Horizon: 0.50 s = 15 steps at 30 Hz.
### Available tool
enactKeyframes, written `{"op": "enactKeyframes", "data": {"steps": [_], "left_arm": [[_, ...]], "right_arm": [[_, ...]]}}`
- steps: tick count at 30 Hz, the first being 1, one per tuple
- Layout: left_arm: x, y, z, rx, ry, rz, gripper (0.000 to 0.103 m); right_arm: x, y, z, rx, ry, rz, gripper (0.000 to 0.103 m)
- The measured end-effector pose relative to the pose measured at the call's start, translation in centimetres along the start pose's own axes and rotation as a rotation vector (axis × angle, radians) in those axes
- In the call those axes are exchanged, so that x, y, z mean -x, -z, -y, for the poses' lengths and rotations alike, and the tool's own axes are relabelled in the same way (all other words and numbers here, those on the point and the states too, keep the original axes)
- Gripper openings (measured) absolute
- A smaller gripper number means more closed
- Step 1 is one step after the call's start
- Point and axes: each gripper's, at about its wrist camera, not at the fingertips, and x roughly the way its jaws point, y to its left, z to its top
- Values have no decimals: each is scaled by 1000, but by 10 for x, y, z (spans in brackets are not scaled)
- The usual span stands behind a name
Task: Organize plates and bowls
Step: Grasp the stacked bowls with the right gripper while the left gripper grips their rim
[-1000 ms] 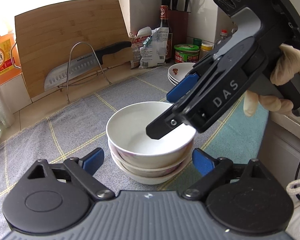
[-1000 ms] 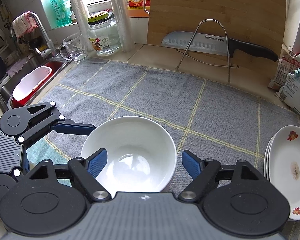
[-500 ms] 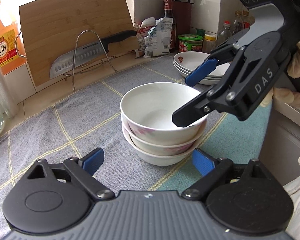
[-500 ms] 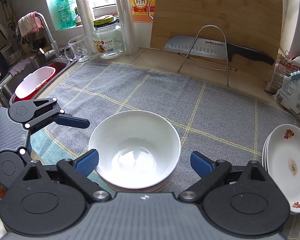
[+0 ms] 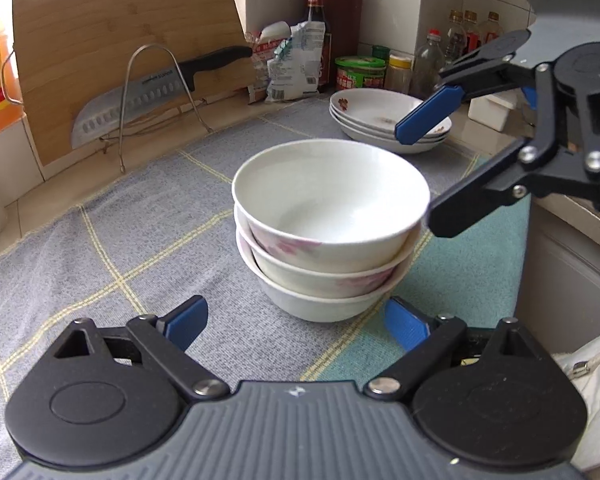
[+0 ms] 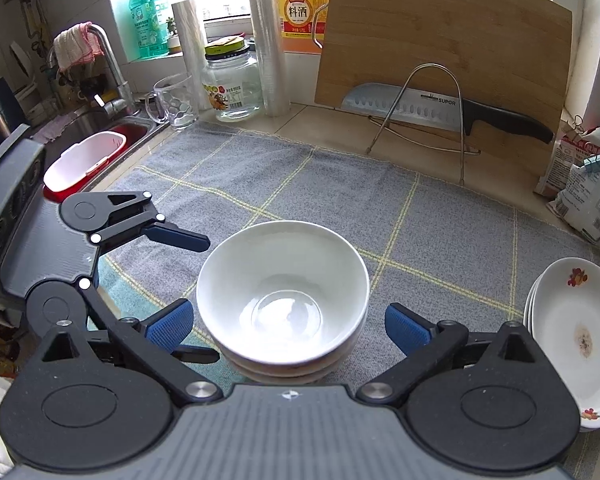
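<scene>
Sitting nested three deep on the grey checked cloth [image 6: 340, 184], the stack of bowls [image 5: 328, 232] is resting directly ahead of the left gripper [image 5: 296, 322], between the lines of its two blue fingertips and just beyond them. Seen from the right gripper [image 6: 286, 326], the same stack is lying just ahead, close between its spread fingers. Both claws are standing wide apart and gripping nothing; neither is touching the ware.

The bowls are appearing glazed ceramic: stiff, smooth, likely slippery, moderately heavy as a stack and liable to chip if knocked. The best hold is judged to be across the rim wall of the top bowl, one finger inside and one outside, or around the lowest bowl if the whole stack is being lifted.

A stack of floral plates [image 6: 576, 340] is lying well to the right of the right claw, near the cloth's edge. A cleaver [image 6: 420, 106] is resting in a wire rack against the wooden cutting board [image 6: 440, 44] further ahead.

The lower bowls are showing only their rims and outer walls; the foot of the stack is hidden in the right view by the gripper body. The plate count is hard to settle, and the plate stack is cut off at its lower edge.
</scene>
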Motion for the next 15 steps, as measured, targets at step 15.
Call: {"op": "enactKeyframes", "data": {"steps": [15], "left_arm": [[-40, 5, 13, 32, -68, -139, 103]], "right_arm": [[-60, 48, 34, 150, 11, -173, 103]]}}
